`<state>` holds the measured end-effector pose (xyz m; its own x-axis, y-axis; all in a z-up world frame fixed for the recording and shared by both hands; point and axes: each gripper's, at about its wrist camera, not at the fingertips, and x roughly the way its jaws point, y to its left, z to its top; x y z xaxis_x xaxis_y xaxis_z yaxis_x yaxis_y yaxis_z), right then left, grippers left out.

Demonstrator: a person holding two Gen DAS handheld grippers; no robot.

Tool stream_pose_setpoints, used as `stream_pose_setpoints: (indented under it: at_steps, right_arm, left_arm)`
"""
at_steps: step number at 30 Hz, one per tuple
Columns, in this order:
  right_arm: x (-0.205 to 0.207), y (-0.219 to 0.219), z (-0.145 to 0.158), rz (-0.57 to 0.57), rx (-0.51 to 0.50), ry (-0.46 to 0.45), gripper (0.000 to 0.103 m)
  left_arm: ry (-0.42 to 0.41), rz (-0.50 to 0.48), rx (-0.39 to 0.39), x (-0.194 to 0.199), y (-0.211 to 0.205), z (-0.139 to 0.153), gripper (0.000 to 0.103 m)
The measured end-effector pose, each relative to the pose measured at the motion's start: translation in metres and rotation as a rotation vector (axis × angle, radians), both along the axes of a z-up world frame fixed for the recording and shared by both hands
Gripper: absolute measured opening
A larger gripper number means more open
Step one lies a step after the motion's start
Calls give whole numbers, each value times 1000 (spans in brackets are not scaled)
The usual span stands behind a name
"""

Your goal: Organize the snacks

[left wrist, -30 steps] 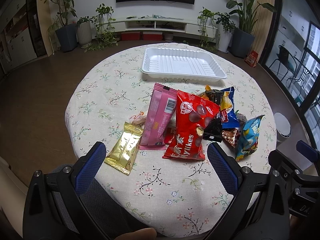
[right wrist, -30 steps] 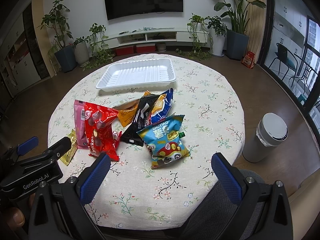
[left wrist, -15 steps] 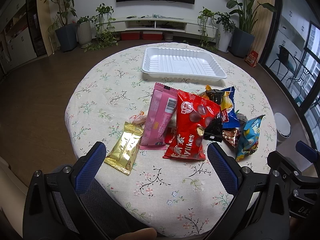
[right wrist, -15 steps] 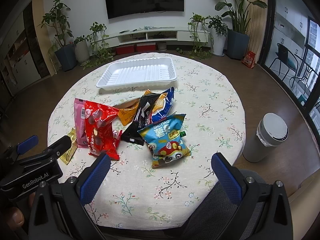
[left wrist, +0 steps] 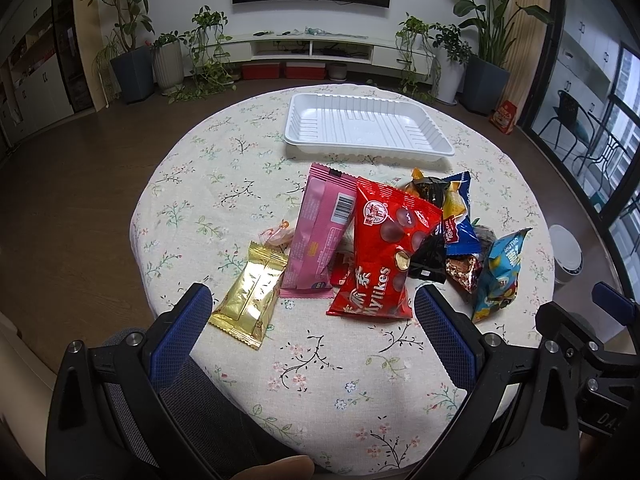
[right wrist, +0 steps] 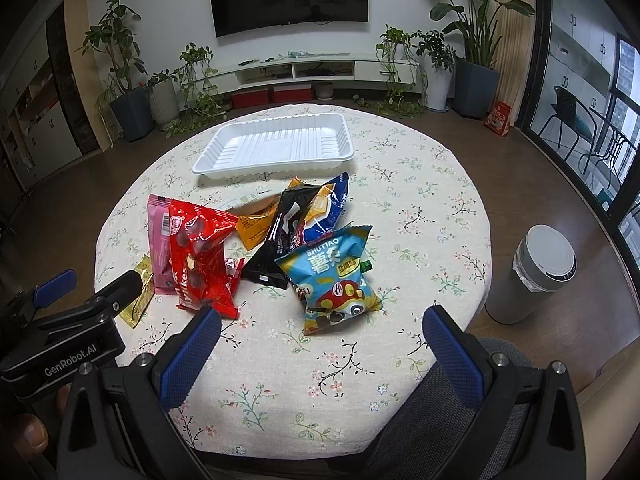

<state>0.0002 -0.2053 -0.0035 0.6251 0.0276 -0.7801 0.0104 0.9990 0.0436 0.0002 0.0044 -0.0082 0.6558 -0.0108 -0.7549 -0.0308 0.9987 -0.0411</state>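
Observation:
A pile of snack packs lies mid-table: a red Mylikes bag [left wrist: 384,248] [right wrist: 202,256], a pink pack [left wrist: 320,232], a gold pack [left wrist: 250,292], a black pack [right wrist: 286,228], a dark blue bag [right wrist: 324,210] and a light blue chip bag [right wrist: 334,280] [left wrist: 500,272]. An empty white tray [left wrist: 366,126] [right wrist: 276,146] sits at the table's far side. My left gripper [left wrist: 312,316] is open and empty, near the gold and red packs. My right gripper [right wrist: 320,340] is open and empty, just before the light blue bag.
The round table has a floral cloth [right wrist: 420,216]. A grey bin [right wrist: 536,272] stands on the floor to the right. A grey chair back [left wrist: 192,412] is below the grippers. Plants and a TV shelf line the far wall.
Almost nothing has changed. The right gripper has drifted slightly; both stay open and the snacks have not moved.

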Motion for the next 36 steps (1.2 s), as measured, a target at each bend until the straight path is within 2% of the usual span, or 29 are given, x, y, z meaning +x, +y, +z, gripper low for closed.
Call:
stream_pose_setpoints:
  at_steps: [8, 9, 13, 16, 17, 18, 20, 22, 23, 24, 25, 28, 32, 34, 36]
  right_arm:
    - [0, 0, -2, 2, 6, 5, 103]
    - [-1, -1, -3, 5, 15, 6, 103]
    - [-5, -14, -7, 32, 113, -20, 103]
    - [-7, -29, -11, 64, 214, -43, 103]
    - [-6, -32, -13, 68, 228, -38, 103]
    - [-4, -35, -17, 73, 246, -29, 103]
    - [1, -40, -22, 89, 287, -3, 103]
    - [7, -43, -29, 106, 331, 30, 102]
    - [8, -44, -31, 106, 337, 36, 101]
    - [10, -44, -33, 106, 335, 41, 100]
    - [12, -43, -34, 110, 333, 45, 99]
    - [18, -44, -38, 110, 322, 78, 94]
    - [28, -54, -46, 70, 334, 127, 84]
    - [33, -58, -50, 63, 335, 134, 83]
    - [40, -55, -56, 80, 291, 151, 83]
  left_arm:
    - [-8, -17, 1, -1, 2, -6, 103]
    - [-17, -27, -22, -2, 7, -8, 103]
    - [-58, -84, -199, -8, 42, -23, 103]
    - [-56, -46, -145, -13, 67, -36, 103]
    - [-27, -37, -130, -12, 74, -41, 103]
    - [42, -30, -119, -8, 81, -48, 103]
    - [79, 13, -139, -4, 94, -54, 103]
    - [53, 58, -162, -3, 105, -52, 103]
    - [54, 61, -131, 0, 105, -52, 103]
    - [68, 65, -62, 6, 101, -53, 103]
    - [77, 48, -24, 11, 97, -54, 103]
    - [102, -20, 6, 25, 88, -60, 103]
    - [127, -94, 10, 44, 83, -64, 103]
    - [153, -128, 25, 53, 76, -69, 103]
    - [179, -151, 60, 57, 72, -74, 102]
